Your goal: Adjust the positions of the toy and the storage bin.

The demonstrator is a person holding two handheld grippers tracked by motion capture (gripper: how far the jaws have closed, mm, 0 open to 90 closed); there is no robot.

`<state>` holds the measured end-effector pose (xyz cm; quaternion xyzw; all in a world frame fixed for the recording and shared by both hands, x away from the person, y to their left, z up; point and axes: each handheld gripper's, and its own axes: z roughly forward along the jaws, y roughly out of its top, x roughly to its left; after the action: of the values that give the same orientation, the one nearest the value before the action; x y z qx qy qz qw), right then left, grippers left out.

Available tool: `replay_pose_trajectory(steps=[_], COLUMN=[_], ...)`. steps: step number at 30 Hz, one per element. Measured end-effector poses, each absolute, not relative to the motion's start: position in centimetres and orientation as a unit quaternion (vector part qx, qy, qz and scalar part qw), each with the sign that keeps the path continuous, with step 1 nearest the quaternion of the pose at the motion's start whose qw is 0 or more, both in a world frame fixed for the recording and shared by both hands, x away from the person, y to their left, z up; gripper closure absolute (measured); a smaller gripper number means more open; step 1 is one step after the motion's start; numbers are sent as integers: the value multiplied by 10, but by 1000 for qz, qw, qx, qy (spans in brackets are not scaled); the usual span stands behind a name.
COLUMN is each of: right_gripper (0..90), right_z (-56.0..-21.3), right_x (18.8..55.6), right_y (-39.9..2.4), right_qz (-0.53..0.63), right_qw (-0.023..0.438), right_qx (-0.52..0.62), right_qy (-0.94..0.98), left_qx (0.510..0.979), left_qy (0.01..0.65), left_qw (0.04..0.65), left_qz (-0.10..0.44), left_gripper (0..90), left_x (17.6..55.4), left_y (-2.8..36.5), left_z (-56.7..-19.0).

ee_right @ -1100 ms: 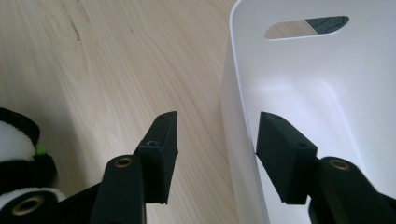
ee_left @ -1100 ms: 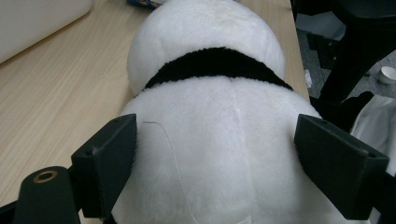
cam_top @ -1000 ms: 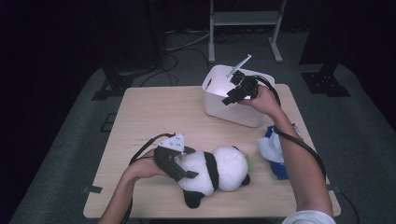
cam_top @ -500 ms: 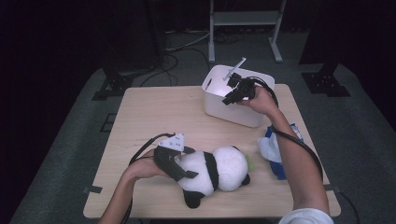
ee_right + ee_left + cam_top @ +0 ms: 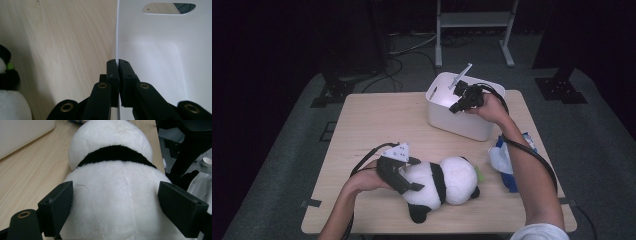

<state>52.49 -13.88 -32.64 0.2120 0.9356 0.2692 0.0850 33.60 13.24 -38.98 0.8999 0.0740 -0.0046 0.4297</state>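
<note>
Right gripper (image 5: 118, 82): my jaws have just closed, pinching the bin (image 5: 460, 121) wall at two o'clock.
Left gripper (image 5: 117, 207): I clamp the panda (image 5: 443, 181) at six o'clock.
Meaning: I judge both secured for loading.

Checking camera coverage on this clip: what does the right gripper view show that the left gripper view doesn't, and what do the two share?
Right gripper view alone: the right gripper, jaws just closed onto the thin rim of the white bin, one jaw on either side of the wall, with the handle cutout at the far end.

Left gripper view alone: the left gripper, jaws pressed against the flanks of the panda's white body, and the black band across its back.

Both: the toy panda, the wooden table and some of the bin's white wall.
</note>
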Motion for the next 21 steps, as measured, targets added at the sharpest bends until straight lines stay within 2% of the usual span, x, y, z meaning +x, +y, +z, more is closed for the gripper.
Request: replay_pose_trajectory(steps=[21], right_gripper=[867], right_z=[-325], right_x=[484], right_y=[-124], right_qz=[265], right_qw=[61], right_qx=[139], right_qy=[952], left_qx=[897], left_qy=[79], left_qw=[434], left_qz=[-11], left_gripper=[130], left_x=[337], left_y=[133], left_z=[-391])
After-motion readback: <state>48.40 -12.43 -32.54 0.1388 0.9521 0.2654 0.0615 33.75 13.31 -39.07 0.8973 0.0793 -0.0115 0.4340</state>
